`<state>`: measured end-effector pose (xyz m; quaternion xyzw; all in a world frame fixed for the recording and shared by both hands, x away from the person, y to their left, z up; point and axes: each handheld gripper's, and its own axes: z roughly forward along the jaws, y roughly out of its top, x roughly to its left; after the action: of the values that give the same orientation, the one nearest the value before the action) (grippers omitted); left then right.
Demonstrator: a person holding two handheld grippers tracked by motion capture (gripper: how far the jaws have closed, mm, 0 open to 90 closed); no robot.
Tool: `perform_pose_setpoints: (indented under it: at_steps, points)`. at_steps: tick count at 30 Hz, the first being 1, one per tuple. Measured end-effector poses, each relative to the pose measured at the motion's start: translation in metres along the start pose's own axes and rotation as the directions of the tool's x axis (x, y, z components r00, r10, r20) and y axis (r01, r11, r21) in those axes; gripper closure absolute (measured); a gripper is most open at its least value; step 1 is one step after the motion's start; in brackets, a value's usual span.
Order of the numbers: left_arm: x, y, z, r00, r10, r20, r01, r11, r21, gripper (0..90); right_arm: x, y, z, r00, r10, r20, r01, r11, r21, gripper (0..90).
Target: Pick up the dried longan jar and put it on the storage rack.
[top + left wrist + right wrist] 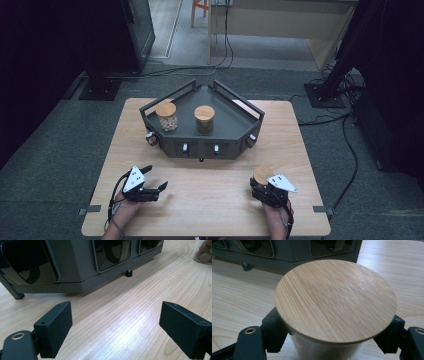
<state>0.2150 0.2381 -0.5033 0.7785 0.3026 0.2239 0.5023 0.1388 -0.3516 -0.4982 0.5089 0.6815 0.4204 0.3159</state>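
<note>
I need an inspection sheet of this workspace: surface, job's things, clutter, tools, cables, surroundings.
Surface: wooden table, bare in front.
Job's things: lidded jar on the table at the right; two lidded jars on the dark tray.
Clutter: nothing seen.
Tools: right tool shut on the jar under its lid; left tool open, holding nothing.
Cables: one trails from each tool; more cables on the floor.
Surroundings: grey carpet, dark stands, a desk behind.

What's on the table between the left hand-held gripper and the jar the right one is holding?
Nothing: in the high view, bare wooden table separates the left hand-held gripper from the jar.
</note>
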Motion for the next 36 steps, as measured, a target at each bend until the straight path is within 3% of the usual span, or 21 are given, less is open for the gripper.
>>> perform_pose_setpoints:
  at_steps: [13,17,25,32,36]
  points:
    - [0.001,-0.001,0.0,1.0,-0.004,0.0,0.004,1.0,-0.001,10.9,0.007,-0.002,-0.002,0.9996,-0.027,0.014,0.027,1.0,-0.01,25.4]
    - [0.0,0.0,0.001,1.0,0.0,0.003,0.0,1.0,0.002,10.9,0.006,-0.002,-0.004,0.9999,-0.015,0.008,0.015,1.0,-0.019,25.5]
    - [0.001,0.0,0.001,1.0,-0.003,0.001,0.003,1.0,0.002,10.8,0.005,0.009,-0.006,0.9999,-0.012,-0.008,0.011,1.0,-0.02,25.4]
    - [0.001,0.0,0.001,1.0,-0.001,0.002,0.0,1.0,0.002,10.9,0.007,0.02,-0.007,0.9992,-0.04,-0.009,0.04,0.999,-0.009,25.4]
    - [0.001,0.0,0.001,1.0,-0.002,0.001,0.002,1.0,0.003,10.9,0.007,0.021,-0.011,0.9991,-0.038,-0.017,0.037,0.999,-0.039,25.5]
